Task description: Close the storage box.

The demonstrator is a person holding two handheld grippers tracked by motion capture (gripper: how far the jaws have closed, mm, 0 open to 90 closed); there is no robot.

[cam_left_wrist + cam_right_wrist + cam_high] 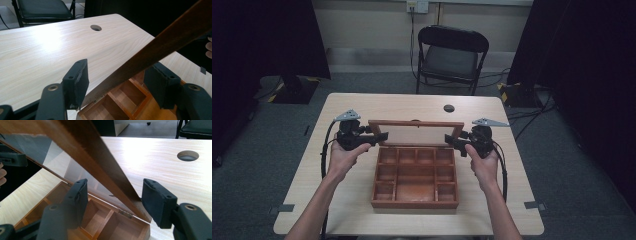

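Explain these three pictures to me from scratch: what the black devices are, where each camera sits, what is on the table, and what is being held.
No robot here: a person holds a hand-held two-jaw gripper in each hand. The high view looks down from above the person's side, showing the left gripper and the right gripper at either end of a raised lid. The other two pictures come from cameras riding on the grippers, looking along their black jaws.

On the pale wooden table sits an open wooden box divided into empty compartments. Its hinged lid has a wooden frame around a clear pane. The table also has a round cable hole. A folding chair stands beyond.

In both gripper views the jaws stand apart on either side of the lid's frame, not clamped on it.
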